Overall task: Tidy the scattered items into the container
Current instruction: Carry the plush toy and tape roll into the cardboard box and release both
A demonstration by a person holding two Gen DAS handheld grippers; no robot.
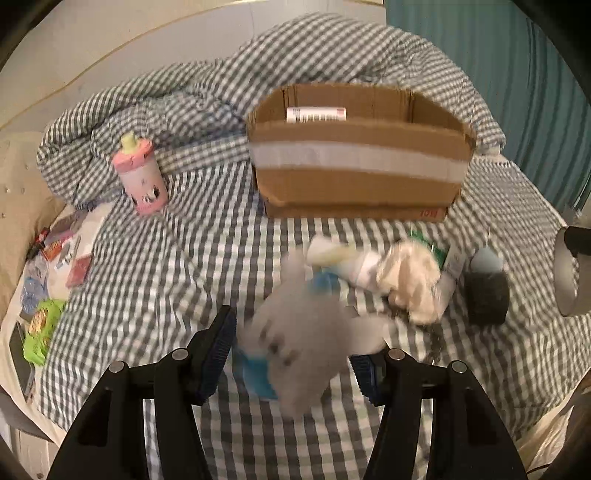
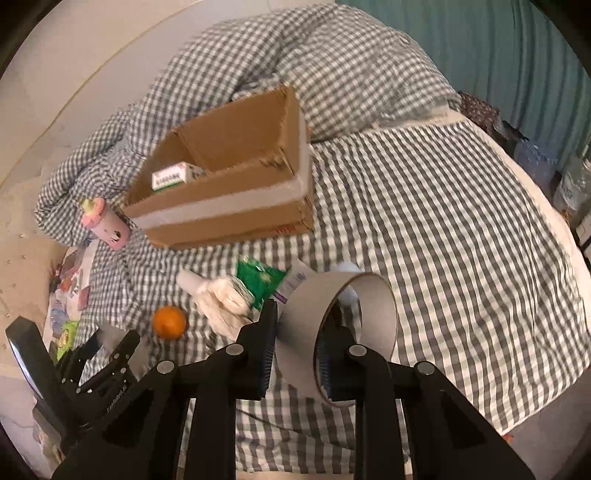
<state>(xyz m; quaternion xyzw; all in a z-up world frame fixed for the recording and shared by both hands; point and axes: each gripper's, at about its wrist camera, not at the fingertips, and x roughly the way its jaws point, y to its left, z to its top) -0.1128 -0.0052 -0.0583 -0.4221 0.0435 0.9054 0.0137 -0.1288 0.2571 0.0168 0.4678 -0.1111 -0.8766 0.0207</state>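
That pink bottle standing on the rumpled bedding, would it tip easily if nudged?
Probably. The pink bottle is tall, already leaning, and stands on the soft checked blanket. Once down, its round body would likely roll. It looks like rigid plastic, so hardly fragile.

A bed (image 2: 443, 229) fills most of both views, spread with a grey-and-white gingham cover (image 1: 155, 280). At the far end a duvet (image 1: 332, 51) in the same check lies bunched in a rumpled heap. Behind it runs a pale, plain wall (image 1: 110, 33). To the right hangs a teal curtain (image 1: 517, 92) — its folds fall vertically, close by the bed's edge. On the left a beige padded headboard (image 1: 22, 192) with small studs borders the mattress, and a strip of white sheet (image 2: 546, 206) shows at the cover's edge. The light is dim, warm and even — indoor.
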